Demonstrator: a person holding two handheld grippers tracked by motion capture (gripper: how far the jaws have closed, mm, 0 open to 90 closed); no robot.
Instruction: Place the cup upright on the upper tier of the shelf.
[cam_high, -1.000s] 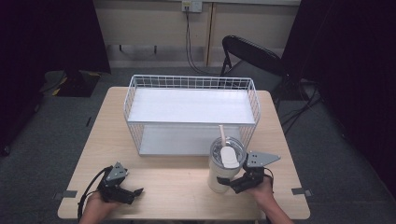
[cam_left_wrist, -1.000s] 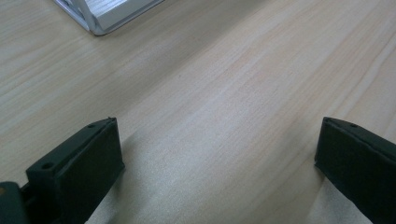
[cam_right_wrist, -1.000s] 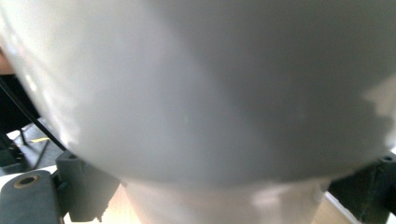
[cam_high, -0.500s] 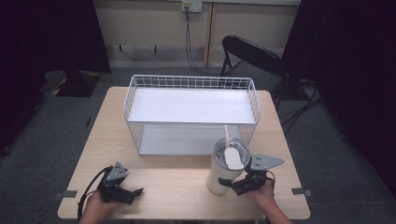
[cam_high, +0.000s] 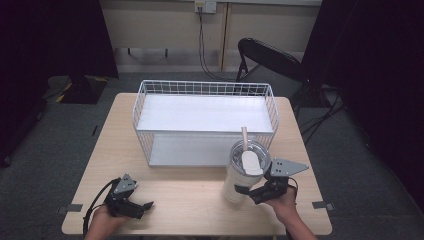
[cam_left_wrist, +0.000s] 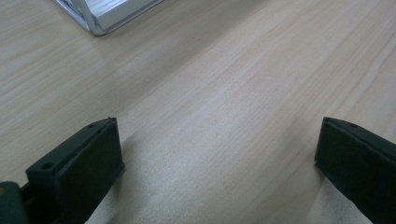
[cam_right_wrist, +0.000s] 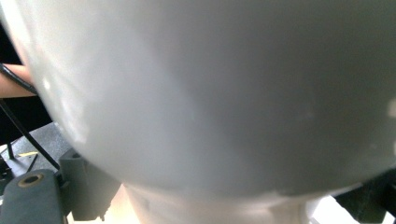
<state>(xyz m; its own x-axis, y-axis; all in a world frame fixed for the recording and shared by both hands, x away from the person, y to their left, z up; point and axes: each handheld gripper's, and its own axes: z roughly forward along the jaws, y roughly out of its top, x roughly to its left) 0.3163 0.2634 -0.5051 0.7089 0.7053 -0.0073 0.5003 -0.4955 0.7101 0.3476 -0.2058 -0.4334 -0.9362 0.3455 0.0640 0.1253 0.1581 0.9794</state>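
A white tumbler (cam_high: 246, 170) with a clear lid and a straw stands near the front right of the wooden table (cam_high: 190, 197), leaning slightly. My right gripper (cam_high: 249, 193) grips it low on its right side, jaws either side of the narrow base. In the right gripper view the tumbler's wall (cam_right_wrist: 210, 93) looms very close above that gripper (cam_right_wrist: 224, 200). My left gripper (cam_high: 143, 207) rests at the front left, open, with bare tabletop between its jaws (cam_left_wrist: 215, 135).
A white wire basket (cam_high: 205, 90) with a white floor takes up the table's middle and back. Its near corner (cam_left_wrist: 107, 14) shows ahead of the left gripper. A black chair (cam_high: 265, 57) stands behind the table. Cables trail from both grippers.
The tumbler and my right gripper have shifted a little to the right and upward. The left gripper has stayed put.
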